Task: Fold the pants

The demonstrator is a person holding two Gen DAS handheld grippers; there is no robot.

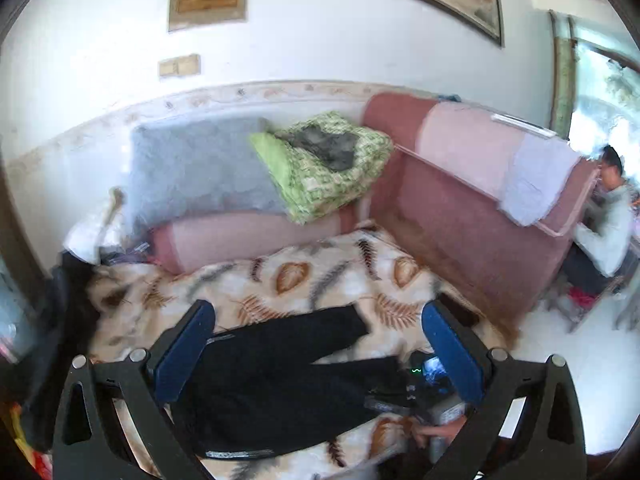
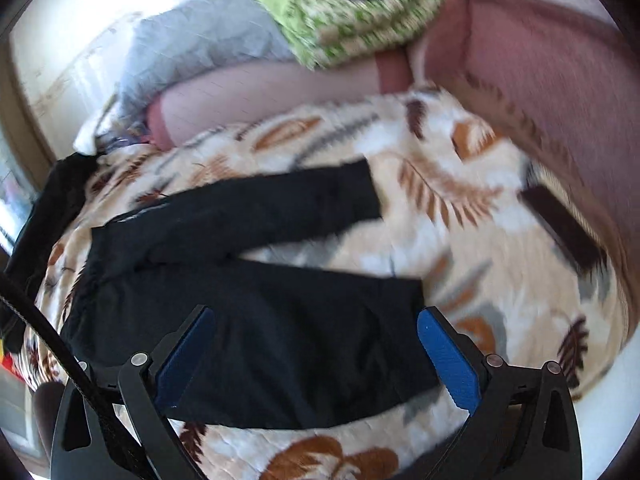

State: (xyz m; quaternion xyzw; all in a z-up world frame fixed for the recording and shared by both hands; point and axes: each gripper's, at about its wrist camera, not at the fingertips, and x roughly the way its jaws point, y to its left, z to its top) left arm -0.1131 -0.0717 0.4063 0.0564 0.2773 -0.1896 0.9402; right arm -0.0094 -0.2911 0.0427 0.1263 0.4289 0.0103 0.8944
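Both hand-held grippers, left [image 1: 320,354] and right [image 2: 316,354], hover spread wide, holding nothing. Black pants [image 2: 248,300] lie flat on the leaf-print bed [image 2: 460,184], legs splayed, probably for folding.

The bed [image 2: 460,128] carried a leaf-patterned cover; black pants [image 2: 256,320] lay flat on it, legs spread apart; a dark flat object [image 2: 560,232] rested near the pink side panel. A pink bolster [image 2: 260,96] lay along the far edge; a grey blanket [image 2: 192,44] and a green folded quilt [image 2: 360,12] sat on top of it.

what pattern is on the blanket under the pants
Cream blanket with brown and grey leaf and feather prints, clearest in the right wrist view.
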